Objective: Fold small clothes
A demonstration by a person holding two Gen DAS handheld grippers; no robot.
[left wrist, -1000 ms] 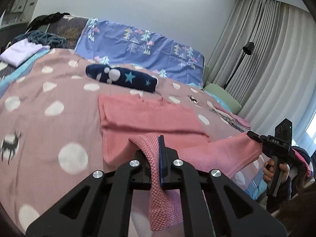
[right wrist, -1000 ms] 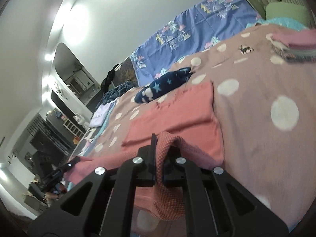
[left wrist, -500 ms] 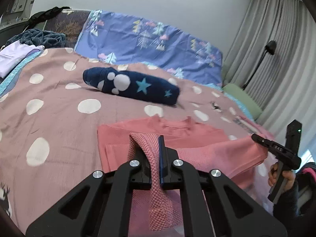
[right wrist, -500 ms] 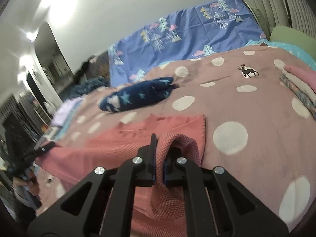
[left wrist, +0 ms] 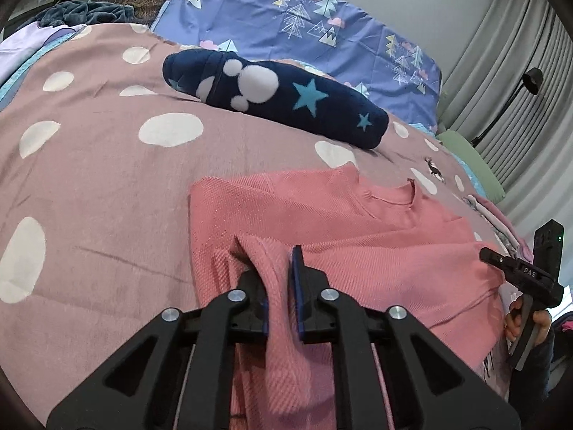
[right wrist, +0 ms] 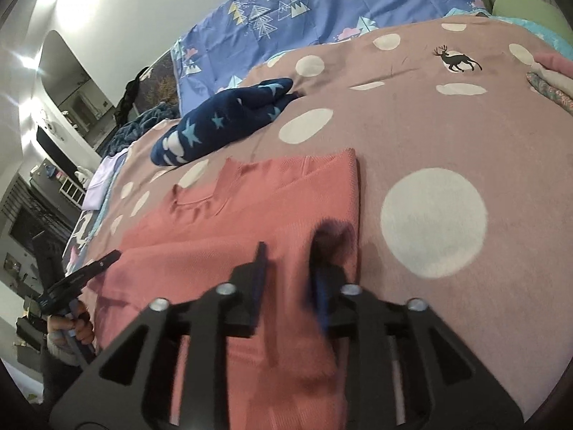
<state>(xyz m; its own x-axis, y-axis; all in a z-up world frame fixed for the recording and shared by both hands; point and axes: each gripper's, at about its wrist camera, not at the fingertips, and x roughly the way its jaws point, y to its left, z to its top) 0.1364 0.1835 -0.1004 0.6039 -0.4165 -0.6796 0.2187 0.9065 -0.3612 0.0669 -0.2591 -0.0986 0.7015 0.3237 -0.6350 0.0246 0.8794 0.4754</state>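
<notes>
Pink top: a small pink top [left wrist: 358, 236] lies on the bed [left wrist: 100, 186], near the front edge, with its neck hole toward the far edge. Its bottom part is folded up over the rest.

Left gripper: the left gripper [left wrist: 277, 268] tips down toward the bed at the left end of the fold. Its jaws are opening. A pinch of pink cloth stands up between them. The cloth leans on the left finger, and a small gap shows beside the right finger, so the cloth is not squeezed.

Right gripper: the right gripper [right wrist: 290, 268] tips down at the right end of the fold, close to the top's right edge. Its jaws are opening and stand wider apart than the left ones. Pink cloth lies between them, loose. The right finger is blurry.

Right hand: in the left camera, the hand [left wrist: 526, 322] wraps around the handle under the right gripper, past the front edge of the bed.

Left hand: in the right camera, the hand [right wrist: 75, 326] holds the handle the same way, also off the front edge.

Blue roll: a dark blue roll [left wrist: 275, 100] with stars lies farther back on the bed, apart from the pink top.

Folded pile: some folded clothes [right wrist: 551, 79] sit at the right edge of the bed.
</notes>
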